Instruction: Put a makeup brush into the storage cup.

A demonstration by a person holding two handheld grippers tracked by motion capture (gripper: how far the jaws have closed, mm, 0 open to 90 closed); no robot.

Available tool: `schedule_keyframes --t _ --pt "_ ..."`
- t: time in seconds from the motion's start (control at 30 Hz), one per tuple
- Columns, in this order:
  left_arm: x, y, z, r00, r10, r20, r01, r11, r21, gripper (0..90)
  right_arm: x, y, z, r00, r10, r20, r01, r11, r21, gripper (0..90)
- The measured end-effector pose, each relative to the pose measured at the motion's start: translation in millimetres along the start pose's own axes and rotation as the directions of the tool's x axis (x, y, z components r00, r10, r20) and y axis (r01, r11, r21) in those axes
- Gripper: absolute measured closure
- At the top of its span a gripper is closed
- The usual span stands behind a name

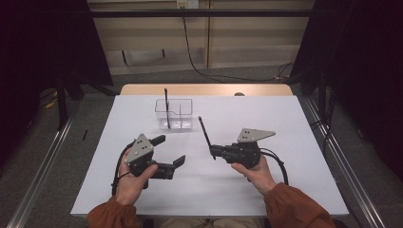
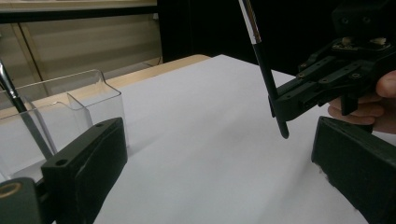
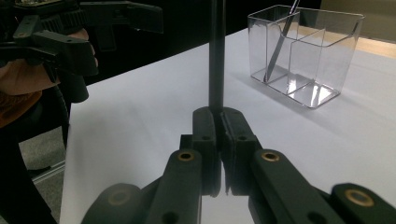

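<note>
A clear plastic holder [image 1: 174,114] with several compartments stands at the far middle of the white table [image 1: 266,190]. One thin dark stick [image 1: 167,108] leans upright inside it. My right gripper [image 1: 212,151] is shut on a second thin black stick [image 1: 205,130], which tilts up and away just right of the holder. In the right gripper view the jaws [image 3: 220,116] pinch that stick [image 3: 216,56] near its lower end, with the holder [image 3: 303,51] beyond. My left gripper [image 1: 171,149] is open, near the holder's front left, with nothing between its fingers [image 2: 84,158].
The table's wooden far edge [image 1: 204,89] shows behind the holder. Dark curtains flank both sides and a cable [image 1: 199,66] trails on the floor beyond. Metal rails [image 1: 43,161] run along the floor by the table's sides.
</note>
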State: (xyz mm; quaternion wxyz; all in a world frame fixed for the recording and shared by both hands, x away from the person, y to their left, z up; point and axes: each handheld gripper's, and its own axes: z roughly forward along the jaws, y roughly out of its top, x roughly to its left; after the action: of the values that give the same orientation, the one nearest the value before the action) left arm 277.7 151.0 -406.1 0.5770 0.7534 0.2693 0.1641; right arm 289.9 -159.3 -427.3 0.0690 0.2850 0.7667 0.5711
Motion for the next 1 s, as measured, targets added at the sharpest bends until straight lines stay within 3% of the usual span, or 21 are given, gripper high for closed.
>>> schedule_keyframes --t 0.3,0.47,1.0 --pt "-9.6 14.5 18.4 0.9988 0.027 0.041 -0.027 0.9996 -0.006 2.4 -0.4 0.3 -1.5 1.0000 0.005 0.000 -0.005 1.000 -0.008 84.8" --pt "-11.8 20.1 27.6 0.9984 0.014 0.056 -0.013 0.9998 -0.014 2.6 0.4 0.6 -1.8 1.0000 -0.001 0.000 0.001 1.000 -0.008 84.8" --pt "-16.7 33.6 52.3 0.9984 0.025 0.051 -0.022 0.9987 -0.045 10.3 1.7 -0.2 -1.6 1.0000 -0.008 -0.003 0.008 1.000 -0.008 84.8"
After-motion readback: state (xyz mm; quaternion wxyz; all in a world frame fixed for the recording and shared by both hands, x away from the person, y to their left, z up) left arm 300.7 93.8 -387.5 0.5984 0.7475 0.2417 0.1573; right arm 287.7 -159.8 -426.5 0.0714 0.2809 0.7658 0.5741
